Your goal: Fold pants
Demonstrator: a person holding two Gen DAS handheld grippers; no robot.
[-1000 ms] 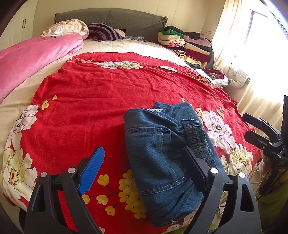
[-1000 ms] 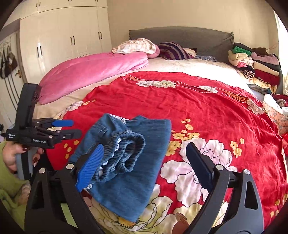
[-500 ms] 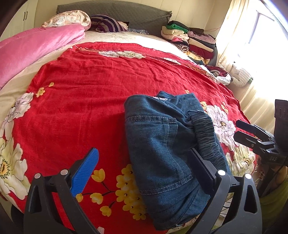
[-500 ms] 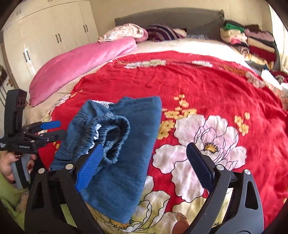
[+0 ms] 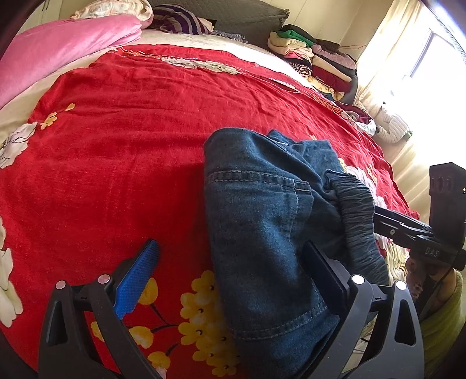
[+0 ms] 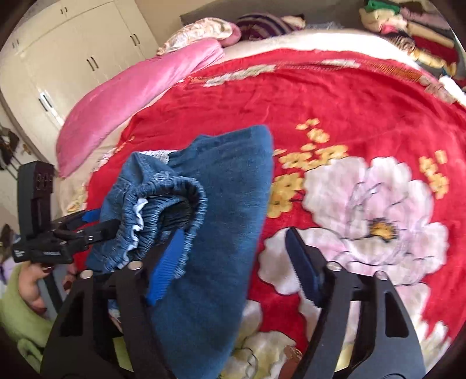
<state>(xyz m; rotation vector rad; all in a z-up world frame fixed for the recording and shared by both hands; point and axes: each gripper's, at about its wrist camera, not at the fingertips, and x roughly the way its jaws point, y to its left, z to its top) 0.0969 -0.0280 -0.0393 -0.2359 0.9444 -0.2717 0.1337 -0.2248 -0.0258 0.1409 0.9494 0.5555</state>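
Folded blue denim pants (image 5: 262,221) lie on the red flowered blanket (image 5: 131,140) near the bed's front edge, the gathered elastic waistband (image 6: 177,198) bulging on top. My left gripper (image 5: 230,247) stands wide open, its blue pad over the blanket and its dark finger over the denim. My right gripper (image 6: 234,233) is closing around the folded edge. Its blue pad sits against the waistband, and its dark pad is still clear of the cloth, over a white flower. Each gripper shows in the other's view: the right gripper (image 5: 407,230) and the left gripper (image 6: 87,230).
A pink quilt (image 5: 58,49) lies along the left side and pillows (image 5: 174,17) at the headboard. A pile of folded clothes (image 5: 314,58) is stacked at the back right by the curtained window. White wardrobe doors (image 6: 72,67) stand beyond. A hand in a green sleeve (image 6: 26,294) holds the left gripper.
Both grippers have sunk closer to the pants. The right gripper's jaws have narrowed and its blue pad has reached the waistband. The left gripper's jaws widened slightly.
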